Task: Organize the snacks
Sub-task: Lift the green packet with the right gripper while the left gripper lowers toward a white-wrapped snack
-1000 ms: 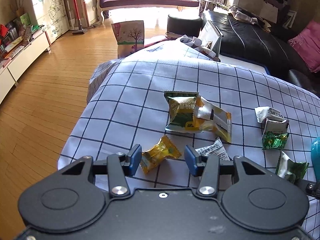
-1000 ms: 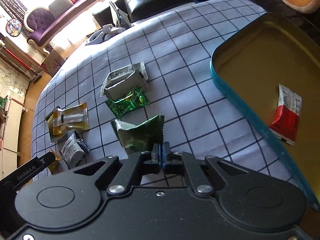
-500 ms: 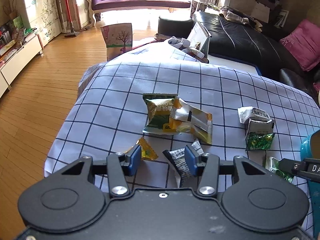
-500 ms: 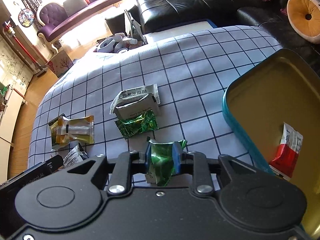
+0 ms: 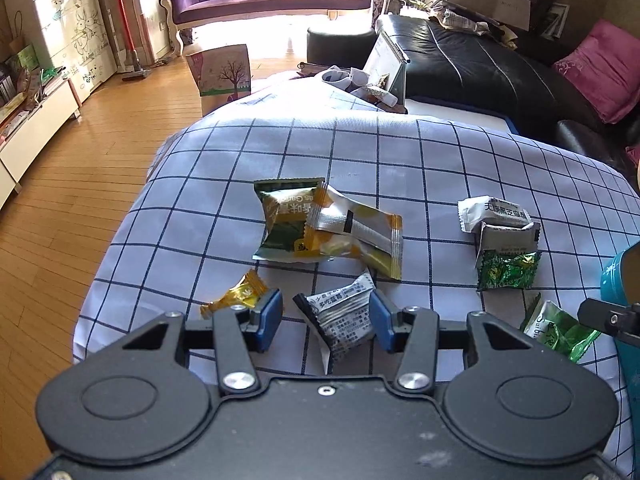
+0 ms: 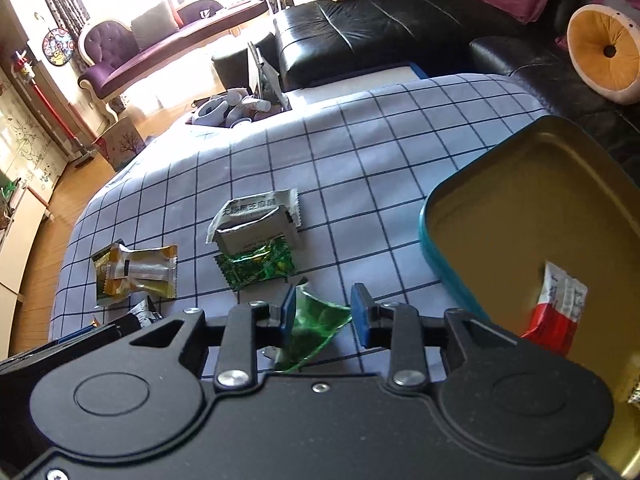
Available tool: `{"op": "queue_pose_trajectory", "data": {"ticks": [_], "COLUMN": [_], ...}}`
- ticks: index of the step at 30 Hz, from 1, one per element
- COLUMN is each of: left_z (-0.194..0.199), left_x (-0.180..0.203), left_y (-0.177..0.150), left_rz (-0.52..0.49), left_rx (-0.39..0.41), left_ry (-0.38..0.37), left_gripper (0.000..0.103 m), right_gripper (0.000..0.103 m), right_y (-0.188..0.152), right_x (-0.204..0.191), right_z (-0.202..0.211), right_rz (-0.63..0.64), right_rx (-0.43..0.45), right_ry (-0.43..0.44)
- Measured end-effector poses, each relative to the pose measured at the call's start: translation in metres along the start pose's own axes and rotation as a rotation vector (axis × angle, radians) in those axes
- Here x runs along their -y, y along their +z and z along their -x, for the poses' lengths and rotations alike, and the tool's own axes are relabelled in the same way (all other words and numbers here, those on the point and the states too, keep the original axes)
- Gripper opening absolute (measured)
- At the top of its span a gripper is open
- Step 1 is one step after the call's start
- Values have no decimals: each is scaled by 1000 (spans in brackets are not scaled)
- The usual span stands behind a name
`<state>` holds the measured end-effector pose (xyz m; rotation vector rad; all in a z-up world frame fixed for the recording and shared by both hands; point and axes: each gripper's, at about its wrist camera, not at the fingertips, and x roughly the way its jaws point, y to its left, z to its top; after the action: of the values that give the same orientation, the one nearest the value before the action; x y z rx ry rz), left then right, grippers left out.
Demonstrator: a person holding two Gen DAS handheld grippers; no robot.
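Note:
Snack packets lie scattered on a blue-checked cloth (image 5: 360, 152). My left gripper (image 5: 326, 318) is open around a grey-and-white packet (image 5: 340, 312), which reaches the right pad while the left pad stands clear. A yellow candy (image 5: 240, 294) lies just outside the left pad. The jaws of my right gripper (image 6: 324, 310) are opening, and a crumpled green packet (image 6: 316, 328) stands between them, unpressed. Right of it is the teal tin (image 6: 426, 236), holding a red-and-white packet (image 6: 556, 308).
A pile of green and yellow packets (image 5: 320, 228) lies mid-cloth. Two white packets (image 6: 256, 220) rest over a green foil one (image 6: 256, 268). The cloth drops off to a wooden floor (image 5: 80, 180) on the left. A black sofa (image 6: 380, 28) stands behind.
My left gripper slid right, from around the yellow candy to around the grey-and-white packet. My right gripper went from shut to open, with the green packet now between its fingers.

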<state>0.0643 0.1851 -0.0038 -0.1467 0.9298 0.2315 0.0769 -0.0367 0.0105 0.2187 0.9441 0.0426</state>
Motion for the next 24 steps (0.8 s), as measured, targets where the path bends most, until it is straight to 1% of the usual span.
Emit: {"op": "queue_pose_trajectory", "data": {"ticks": [2, 5, 7, 9, 13, 15, 16, 18, 24], "left_z": [0, 0, 0, 0, 0, 1, 1, 0, 2], "left_x": [1, 3, 4, 5, 4, 2, 0, -4, -9], "left_y": [0, -1, -1, -1, -2, -2, -1, -1, -1], "left_rz": [-9, -20, -18, -21, -28, -20, -14, 3, 12], "left_rx": [1, 4, 3, 2, 4, 2, 0, -4, -6], "left_ry": [0, 6, 2, -6, -5, -7, -8, -17, -41], "left_gripper": [50, 50, 50, 50, 50, 50, 50, 50, 50], "right_gripper": [43, 45, 45, 45, 45, 45, 45, 49, 50], "right_y": [1, 3, 3, 3, 1, 0, -1, -1, -7], "right_x": [12, 23, 28, 29, 23, 19, 17, 11, -7], "right_z": [-3, -10, -13, -16, -24, -25, -24, -24, -31], "right_rz": [-54, -121, -156, -177, -182, -174, -168, -147, -90], "right_rx": [-28, -83, -107, -121, -138, -124, -112, -104, -104], "right_ry": [37, 124, 158, 173, 163, 155, 148, 133, 97]}}
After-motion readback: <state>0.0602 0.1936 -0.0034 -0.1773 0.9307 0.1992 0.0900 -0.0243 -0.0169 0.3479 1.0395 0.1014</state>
